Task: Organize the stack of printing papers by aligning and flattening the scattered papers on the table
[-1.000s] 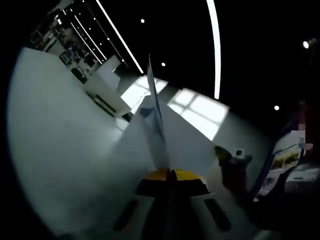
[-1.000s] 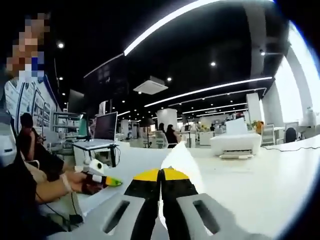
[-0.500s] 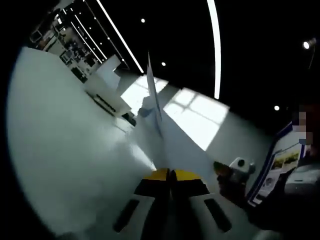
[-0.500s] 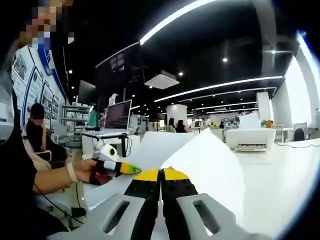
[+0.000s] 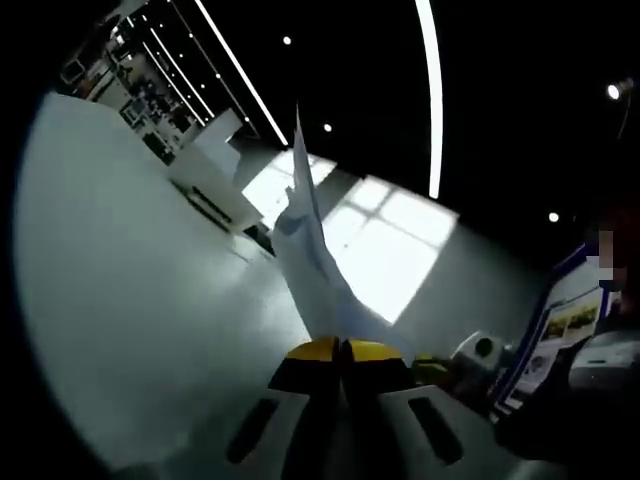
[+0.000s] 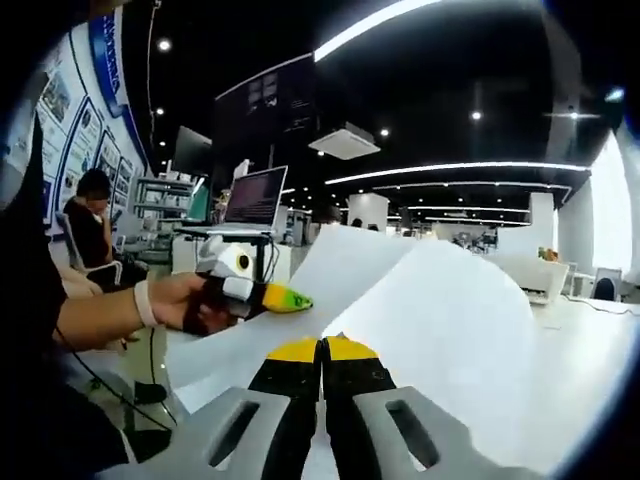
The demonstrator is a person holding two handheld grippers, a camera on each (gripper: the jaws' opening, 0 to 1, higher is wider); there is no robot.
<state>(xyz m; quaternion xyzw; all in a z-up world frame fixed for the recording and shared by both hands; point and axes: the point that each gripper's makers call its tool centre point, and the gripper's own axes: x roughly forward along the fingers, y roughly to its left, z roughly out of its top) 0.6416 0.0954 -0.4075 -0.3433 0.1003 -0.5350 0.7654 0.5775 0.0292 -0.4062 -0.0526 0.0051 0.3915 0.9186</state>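
Papers (image 6: 430, 310) are lifted off the white bench (image 6: 590, 370), held between both grippers as a curved, upstanding sheaf. In the right gripper view the sheets spread wide and pale across the middle, bowed upward, with one sheet's corner rising toward the upper left. In the left gripper view the papers (image 5: 310, 250) are seen nearly edge-on, a thin blade standing up from the jaws over the bench (image 5: 130, 300).

Right gripper (image 6: 322, 347): yellow-tipped jaws pressed together, clamped on the near edge of the papers.

Left gripper (image 5: 340, 348): jaws likewise together, pinching the paper edge. It also appears in the right gripper view (image 6: 262, 296), held in a person's hand (image 6: 175, 305) at left, its yellow-green tip touching the left edge of the papers.

Printer (image 6: 535, 275): white, on the bench well behind the papers at right.
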